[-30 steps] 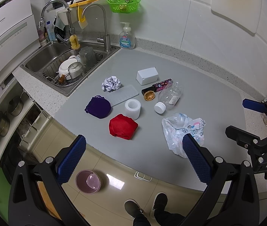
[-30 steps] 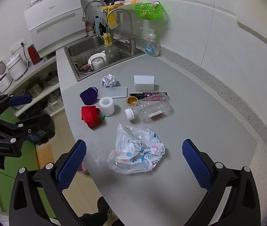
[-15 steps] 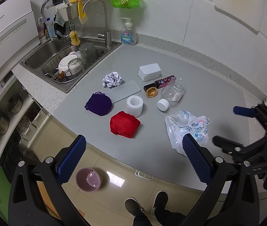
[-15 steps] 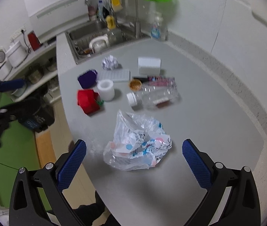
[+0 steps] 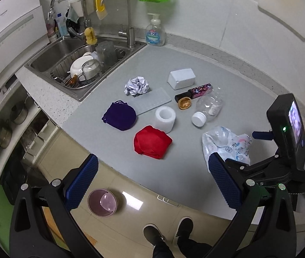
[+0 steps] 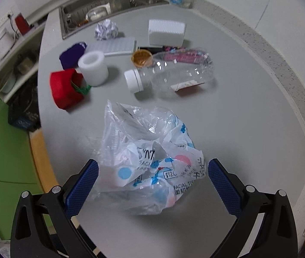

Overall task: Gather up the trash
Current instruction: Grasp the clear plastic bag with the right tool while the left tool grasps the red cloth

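Note:
A crumpled clear plastic bag (image 6: 150,163) with blue and pink print lies near the grey counter's front edge. My right gripper (image 6: 153,169) is open and low over it, one finger on each side, not closed on it. In the left wrist view the same bag (image 5: 225,144) shows at the right, partly hidden by my right gripper (image 5: 245,148). My left gripper (image 5: 151,172) hangs open and empty above the counter edge. Behind the bag lie a clear bottle (image 6: 174,73), a crumpled paper ball (image 5: 137,85) and a gold foil cup (image 5: 184,103).
A red pouch (image 5: 152,142), purple pouch (image 5: 119,118), white foam cylinder (image 5: 165,119), foam sheet (image 5: 150,102) and white box (image 5: 181,78) share the counter. The sink (image 5: 51,58) holds dishes at back left. A small pink bin (image 5: 102,202) stands on the floor by a person's shoes (image 5: 167,234).
My right gripper has dropped and moved in toward the plastic bag, which now sits between its open fingers. The left gripper shifted only slightly. No object moved.

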`<action>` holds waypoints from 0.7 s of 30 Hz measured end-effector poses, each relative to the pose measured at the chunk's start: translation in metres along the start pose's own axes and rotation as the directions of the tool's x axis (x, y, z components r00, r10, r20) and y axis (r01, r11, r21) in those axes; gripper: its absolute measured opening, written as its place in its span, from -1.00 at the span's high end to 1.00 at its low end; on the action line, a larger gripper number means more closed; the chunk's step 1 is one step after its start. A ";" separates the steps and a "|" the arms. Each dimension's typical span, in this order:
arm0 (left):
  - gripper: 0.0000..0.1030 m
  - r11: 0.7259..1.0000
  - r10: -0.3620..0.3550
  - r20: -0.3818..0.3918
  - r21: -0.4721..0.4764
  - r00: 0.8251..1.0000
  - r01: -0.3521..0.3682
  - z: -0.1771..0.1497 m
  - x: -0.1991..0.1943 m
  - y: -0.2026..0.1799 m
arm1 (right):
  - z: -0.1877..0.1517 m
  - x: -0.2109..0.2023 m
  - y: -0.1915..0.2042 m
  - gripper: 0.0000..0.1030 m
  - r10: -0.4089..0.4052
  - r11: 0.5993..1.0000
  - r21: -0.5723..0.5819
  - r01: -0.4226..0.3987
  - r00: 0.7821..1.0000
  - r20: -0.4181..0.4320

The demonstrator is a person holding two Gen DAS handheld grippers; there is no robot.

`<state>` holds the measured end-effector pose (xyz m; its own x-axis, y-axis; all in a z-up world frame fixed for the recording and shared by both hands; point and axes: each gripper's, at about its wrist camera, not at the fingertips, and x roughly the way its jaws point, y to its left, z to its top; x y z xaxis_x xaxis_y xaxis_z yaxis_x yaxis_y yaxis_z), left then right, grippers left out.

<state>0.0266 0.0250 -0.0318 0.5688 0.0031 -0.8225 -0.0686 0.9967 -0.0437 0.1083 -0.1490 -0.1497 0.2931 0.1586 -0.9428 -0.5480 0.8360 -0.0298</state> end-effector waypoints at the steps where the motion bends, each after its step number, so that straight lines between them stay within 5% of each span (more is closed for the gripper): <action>1: -0.95 1.000 -0.002 -0.002 -0.008 1.000 0.002 0.001 0.002 0.002 | 0.001 0.004 -0.001 -0.89 -0.003 1.000 -0.004 0.003 1.000 -0.007; 8: -0.95 0.996 -0.009 -0.052 -0.088 0.999 0.005 0.006 0.032 0.014 | 0.008 0.020 0.000 -0.89 0.013 0.999 -0.030 -0.014 0.999 -0.030; 11: -0.95 0.995 -0.028 -0.080 -0.102 0.996 0.020 0.006 0.044 0.016 | 0.008 0.023 0.002 -0.37 -0.010 0.999 -0.053 0.009 0.999 -0.031; 12: -0.95 0.995 -0.028 -0.088 -0.102 0.996 0.019 0.006 0.048 0.015 | 0.008 0.023 0.002 0.15 -0.028 0.998 -0.063 0.026 0.999 -0.028; 15: -0.95 0.998 0.017 -0.104 -0.057 0.994 -0.023 0.006 0.056 0.012 | 0.008 0.025 -0.003 0.42 -0.032 0.998 -0.056 0.031 0.999 -0.031; 17: -0.95 0.999 0.032 -0.084 -0.028 0.996 -0.034 0.007 0.060 0.008 | 0.007 0.024 -0.003 0.81 -0.034 0.997 -0.070 0.032 0.999 -0.021; 21: -0.95 1.000 0.011 -0.109 -0.026 0.994 -0.014 0.008 0.073 0.008 | 0.009 0.018 -0.003 0.95 0.001 0.998 -0.055 -0.001 1.000 -0.011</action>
<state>0.0738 0.0338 -0.0879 0.4755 0.0049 -0.8797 -0.0978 0.9941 -0.0473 0.1223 -0.1445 -0.1638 0.2838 0.1533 -0.9465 -0.5905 0.8057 -0.0466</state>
